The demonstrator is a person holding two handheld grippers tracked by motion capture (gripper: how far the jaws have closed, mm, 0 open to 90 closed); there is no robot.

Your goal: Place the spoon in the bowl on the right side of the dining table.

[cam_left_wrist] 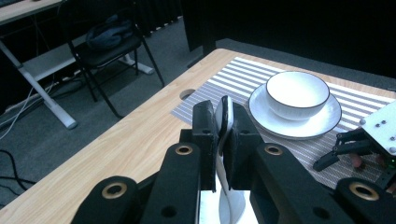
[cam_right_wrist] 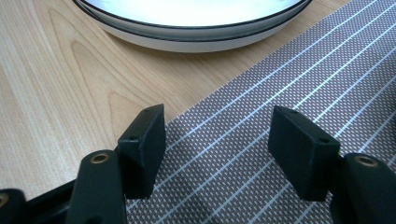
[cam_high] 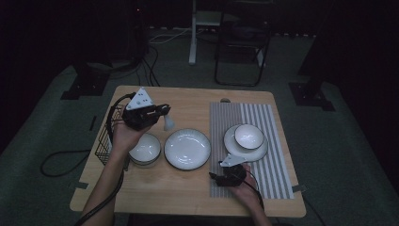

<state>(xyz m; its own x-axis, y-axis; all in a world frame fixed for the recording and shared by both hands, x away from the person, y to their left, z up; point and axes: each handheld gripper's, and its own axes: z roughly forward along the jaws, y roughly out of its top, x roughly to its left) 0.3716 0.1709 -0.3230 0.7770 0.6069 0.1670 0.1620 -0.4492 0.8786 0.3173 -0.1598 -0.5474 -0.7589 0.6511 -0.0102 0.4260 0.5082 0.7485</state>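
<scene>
My left gripper [cam_high: 162,112] hovers above the table's left half, shut on the handle of a white ceramic spoon [cam_high: 168,124] whose scoop hangs down. In the left gripper view the handle is pinched between the jaws of the left gripper [cam_left_wrist: 223,114], and the spoon [cam_left_wrist: 230,201] widens below them. Under that hand sits a white bowl [cam_high: 144,149], with a white plate [cam_high: 187,149] beside it. A second bowl [cam_high: 249,136] stands on a saucer plate [cam_high: 235,149] on the striped mat [cam_high: 273,165]. My right gripper [cam_high: 215,178] rests low at the mat's left edge. The right gripper [cam_right_wrist: 217,140] is open with nothing between its fingers.
A black wire basket [cam_high: 104,139] stands at the table's left edge. The centre plate's rim [cam_right_wrist: 187,29] lies just ahead of the right jaws. Beyond the table are a chair [cam_high: 242,42] and a desk leg [cam_high: 192,33] on dark floor.
</scene>
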